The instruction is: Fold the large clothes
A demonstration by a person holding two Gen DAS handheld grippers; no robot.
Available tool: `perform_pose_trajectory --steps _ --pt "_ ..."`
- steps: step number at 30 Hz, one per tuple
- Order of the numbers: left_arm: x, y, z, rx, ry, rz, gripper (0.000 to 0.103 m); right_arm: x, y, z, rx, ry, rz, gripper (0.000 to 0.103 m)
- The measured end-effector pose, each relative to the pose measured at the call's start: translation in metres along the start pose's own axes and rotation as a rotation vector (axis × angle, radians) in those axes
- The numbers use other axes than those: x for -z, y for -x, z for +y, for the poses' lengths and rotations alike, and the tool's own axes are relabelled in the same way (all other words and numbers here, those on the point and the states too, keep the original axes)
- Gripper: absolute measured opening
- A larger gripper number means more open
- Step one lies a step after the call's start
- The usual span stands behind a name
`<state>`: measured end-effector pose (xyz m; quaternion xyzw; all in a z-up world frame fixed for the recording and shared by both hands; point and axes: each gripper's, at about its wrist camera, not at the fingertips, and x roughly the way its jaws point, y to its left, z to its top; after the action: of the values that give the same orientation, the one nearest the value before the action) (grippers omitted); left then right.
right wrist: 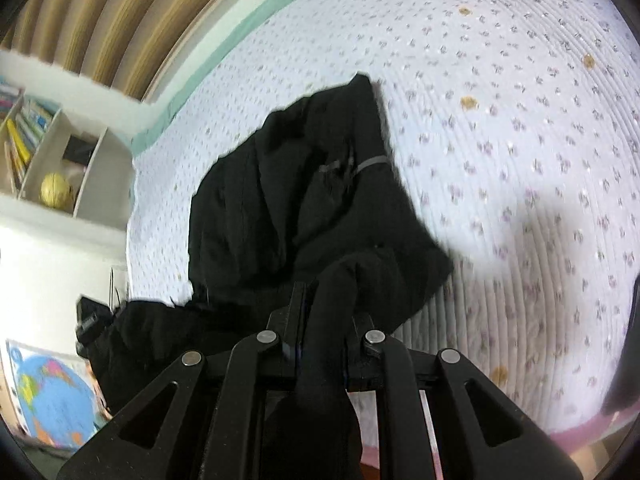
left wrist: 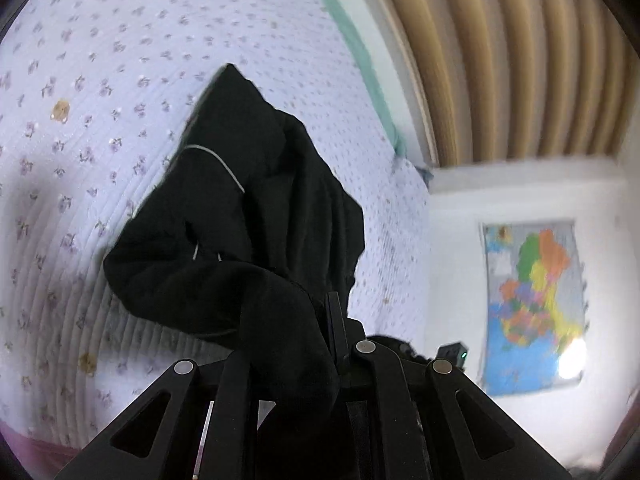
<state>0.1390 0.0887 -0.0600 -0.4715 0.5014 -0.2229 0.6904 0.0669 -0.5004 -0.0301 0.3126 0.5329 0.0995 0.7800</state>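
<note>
A large black garment (left wrist: 248, 220) hangs bunched over a bed with a white quilt printed with small purple flowers (left wrist: 100, 80). My left gripper (left wrist: 320, 332) is shut on a fold of the black garment and holds it above the quilt. In the right wrist view the same black garment (right wrist: 312, 200) hangs in folds, with a thin grey strip across it. My right gripper (right wrist: 324, 312) is shut on another bunched part of it. The cloth covers most of both grippers' fingers. The garment's lower part seems to trail on the quilt (right wrist: 520, 120).
A beige pleated curtain (left wrist: 500, 60) hangs behind the bed, with a mint-green edge (left wrist: 352, 40) along the quilt. A colourful map poster (left wrist: 532, 304) hangs on the white wall. A white shelf (right wrist: 52, 160) holds books and a yellow ball. A pink bed edge (right wrist: 580, 432) is at the bottom.
</note>
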Motion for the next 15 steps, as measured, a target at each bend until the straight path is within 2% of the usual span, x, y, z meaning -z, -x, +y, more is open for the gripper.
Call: perform_pose_trajectory --steps 2,7,10,15 --pt "-0.014 -0.005 0.003 -0.009 0.026 -0.017 0.012 -0.019 -0.006 -0.003 0.020 -0.032 -0.017 0.016" --pt "-0.049 -0.029 -0.011 -0.053 -0.003 -0.055 0.013 -0.063 -0.021 -0.018 0.013 -0.135 -0.059 0.016" --pt "-0.070 -0.043 -0.015 -0.066 -0.006 -0.064 0.014 -0.088 -0.037 -0.018 0.047 -0.152 -0.059 0.016" --pt "-0.107 -0.076 0.004 -0.066 0.098 -0.061 0.017 -0.122 -0.072 -0.029 0.060 -0.240 -0.026 0.016"
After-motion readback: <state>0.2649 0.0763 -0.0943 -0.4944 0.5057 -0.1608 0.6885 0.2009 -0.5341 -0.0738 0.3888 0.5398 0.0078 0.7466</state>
